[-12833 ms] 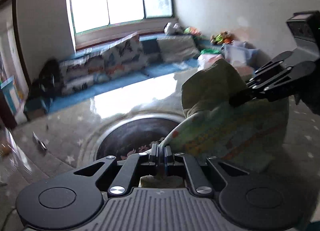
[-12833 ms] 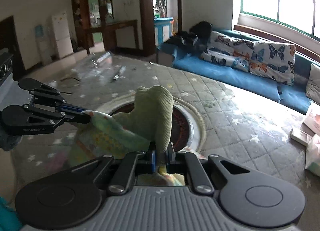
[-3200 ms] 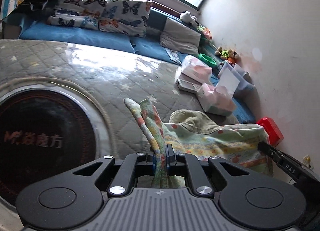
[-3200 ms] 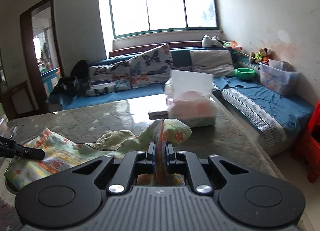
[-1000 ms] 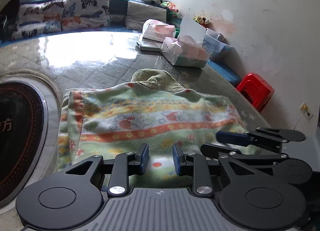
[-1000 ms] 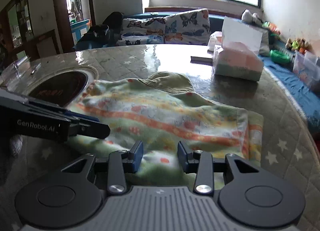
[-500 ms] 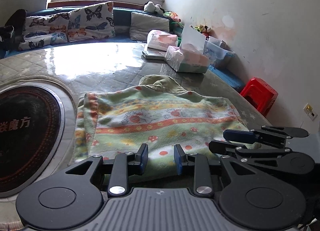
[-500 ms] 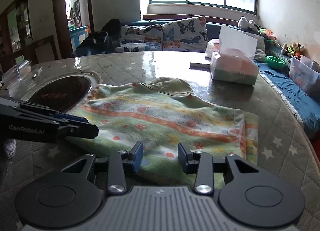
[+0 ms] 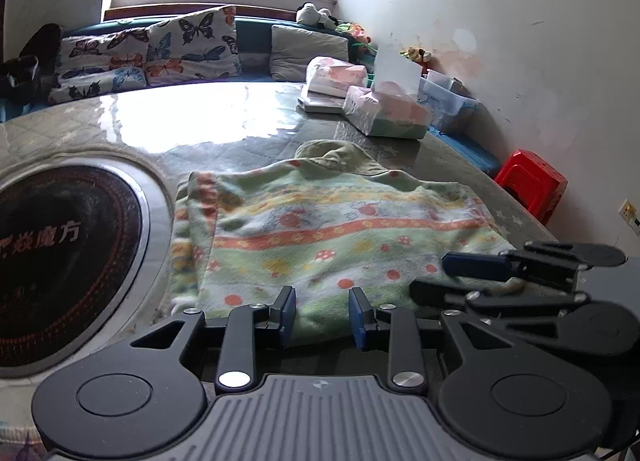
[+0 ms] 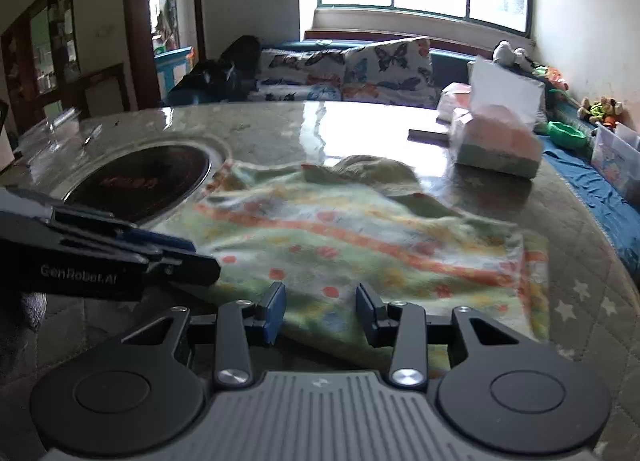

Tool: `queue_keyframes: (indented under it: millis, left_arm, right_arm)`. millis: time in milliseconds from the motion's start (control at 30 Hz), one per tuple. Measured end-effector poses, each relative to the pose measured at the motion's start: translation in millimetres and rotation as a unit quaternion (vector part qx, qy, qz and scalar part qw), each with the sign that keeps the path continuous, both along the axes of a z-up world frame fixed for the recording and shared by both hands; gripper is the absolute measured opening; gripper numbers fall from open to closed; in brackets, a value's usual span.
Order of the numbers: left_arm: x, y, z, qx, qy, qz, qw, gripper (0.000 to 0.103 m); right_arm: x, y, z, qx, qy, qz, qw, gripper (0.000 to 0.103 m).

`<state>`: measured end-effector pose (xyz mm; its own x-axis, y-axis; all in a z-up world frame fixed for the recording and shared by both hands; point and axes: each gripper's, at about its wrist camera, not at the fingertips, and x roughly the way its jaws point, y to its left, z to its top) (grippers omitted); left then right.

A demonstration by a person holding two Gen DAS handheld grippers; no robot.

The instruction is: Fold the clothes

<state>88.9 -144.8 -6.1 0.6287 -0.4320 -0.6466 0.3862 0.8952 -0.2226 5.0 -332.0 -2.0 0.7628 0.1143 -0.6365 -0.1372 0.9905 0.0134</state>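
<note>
lying garment (image 9: 332, 229) before hand-held gripper (image 9: 322, 315)

dark round inset (image 9: 60, 245) cropped left, garment (image 10: 360, 245) motion-blurred

A round tabletop (image 9: 248, 129) under a glossy grey quilted star-print cover carries a green, orange-striped patterned garment (image 9: 332, 229) spread flat near its near edge, a black round inset cooktop (image 9: 60, 257) toward its centre, and pink tissue packs (image 9: 384, 111) at the far edge.
</note>
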Motion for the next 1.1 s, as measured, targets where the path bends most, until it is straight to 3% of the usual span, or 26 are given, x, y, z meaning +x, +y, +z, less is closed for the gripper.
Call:
queue_keyframes:
  millis: [133, 333, 667, 1100]
  left_arm:
    - [-1.6, 1.4, 2.5, 0.000, 0.004, 0.003, 1.0000, 0.033]
    - [-5.2, -1.3, 2.9, 0.001, 0.006, 0.003, 1.0000, 0.042]
    - [-2.1, 9.4, 1.7, -0.007, 0.012, 0.019, 0.9997, 0.041]
    - [0.4, 15.7, 1.8, -0.022, 0.021, 0.027, 0.9992, 0.041]
  right_arm:
    - [-1.9, 2.9, 1.0, -0.007, -0.005, 0.001, 1.000, 0.043]
    - [-5.2, 1.8, -2.5, -0.004, -0.002, -0.004, 1.000, 0.046]
    - [-13.0, -13.8, 1.5, 0.024, -0.005, -0.017, 1.000, 0.048]
    - [-24.0, -73.0, -4.4, 0.035, -0.007, -0.116, 0.993, 0.050]
